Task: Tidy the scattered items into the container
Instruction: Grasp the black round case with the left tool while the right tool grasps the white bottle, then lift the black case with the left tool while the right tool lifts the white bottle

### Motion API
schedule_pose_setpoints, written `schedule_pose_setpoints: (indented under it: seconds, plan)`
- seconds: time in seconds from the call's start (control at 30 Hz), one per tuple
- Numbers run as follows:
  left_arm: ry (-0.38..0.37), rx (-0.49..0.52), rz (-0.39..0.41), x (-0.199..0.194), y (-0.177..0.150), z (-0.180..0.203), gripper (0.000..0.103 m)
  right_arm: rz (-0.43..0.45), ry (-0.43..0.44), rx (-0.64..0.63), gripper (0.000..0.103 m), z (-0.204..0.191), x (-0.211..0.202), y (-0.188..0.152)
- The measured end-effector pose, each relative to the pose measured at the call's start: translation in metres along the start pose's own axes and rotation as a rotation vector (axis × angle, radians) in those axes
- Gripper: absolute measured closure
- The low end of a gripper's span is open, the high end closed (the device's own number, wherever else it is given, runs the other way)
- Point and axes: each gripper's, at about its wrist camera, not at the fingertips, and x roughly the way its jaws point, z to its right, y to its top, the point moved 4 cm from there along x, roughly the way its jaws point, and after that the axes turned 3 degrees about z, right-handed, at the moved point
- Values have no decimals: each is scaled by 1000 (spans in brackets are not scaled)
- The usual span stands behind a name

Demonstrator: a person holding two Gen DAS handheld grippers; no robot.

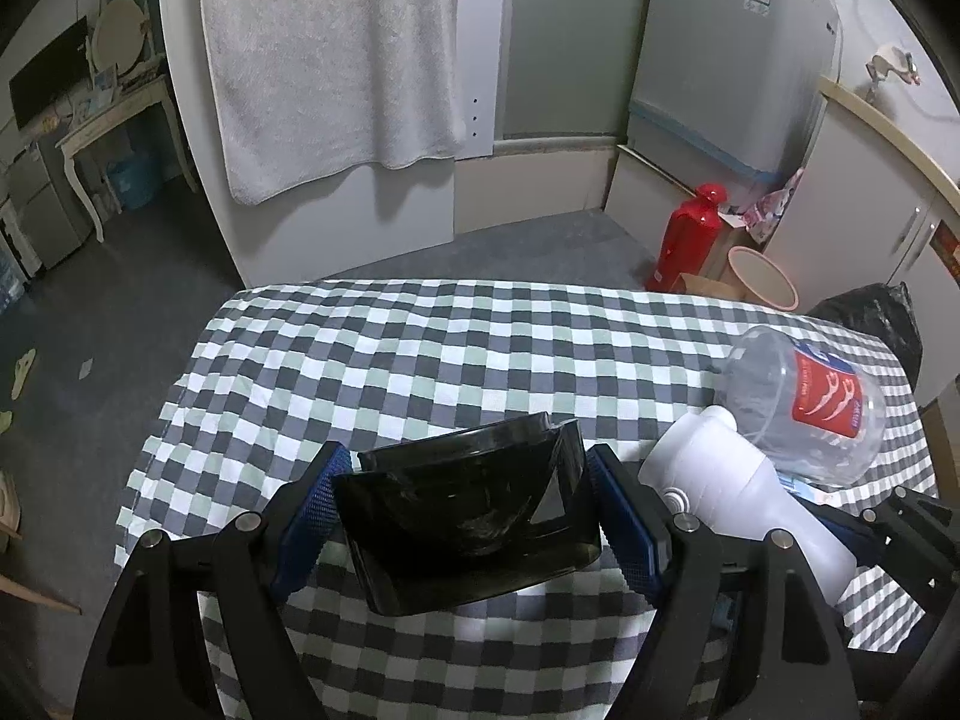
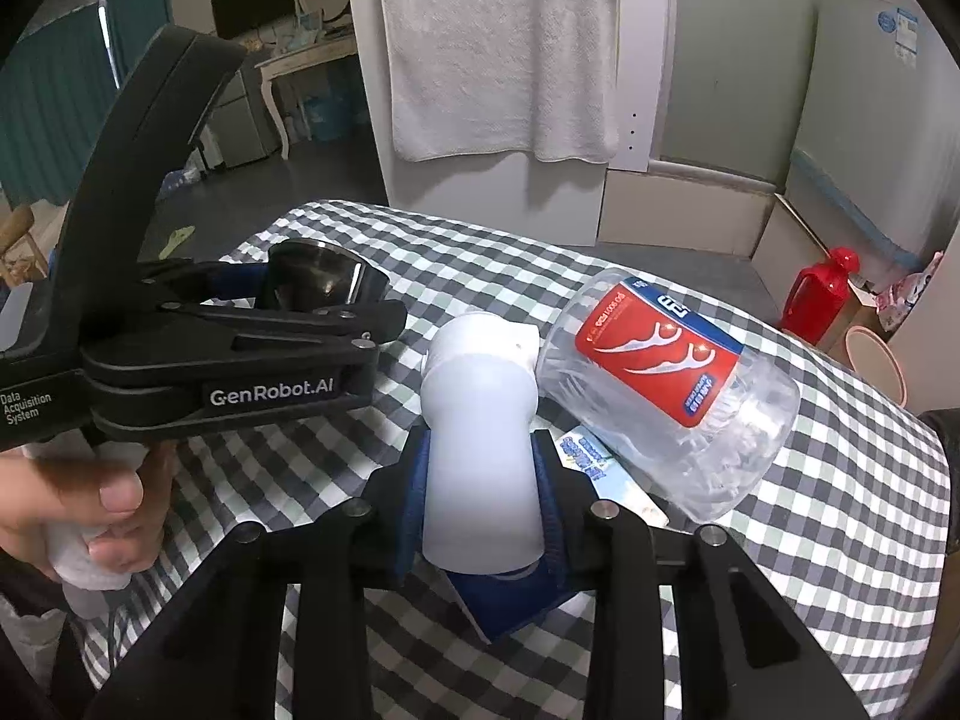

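A glossy black container [image 1: 468, 516] stands on the checked tablecloth [image 1: 420, 348], and my left gripper [image 1: 468, 456] is shut on it, a blue pad against each side wall. The right wrist view shows that same gripper [image 2: 240, 324] from the side, with the black container [image 2: 318, 276] at its tips. A white plastic bottle [image 2: 480, 420] lies between the blue pads of my right gripper [image 2: 480, 438], which is shut on its body. The white bottle [image 1: 720, 474] lies just right of the container. A clear jar [image 2: 672, 390] with a red label lies on its side, touching the bottle's cap.
A small blue and white packet [image 2: 600, 462] sticks out from under the jar. A hand [image 2: 108, 498] holds the left gripper's handle. Past the table's far edge are a red flask [image 1: 690, 234], a pink bin [image 1: 762, 276] and a hanging white towel [image 1: 336, 60].
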Motion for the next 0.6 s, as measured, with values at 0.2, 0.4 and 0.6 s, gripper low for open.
schedule_pose_setpoints:
  seconds: [0.2, 0.4, 0.6]
  plan:
    - [-8, -7, 17, -11, 0, -2, 22, 24, 17, 3, 71, -2, -8, -1]
    - [-9, -6, 25, -16, 1, -2, 22, 37, 8, 2, 71, -4, -12, 2]
    - [-3, -3, 42, -27, 0, 0, 22, 50, 8, 22, 71, -2, -20, 0]
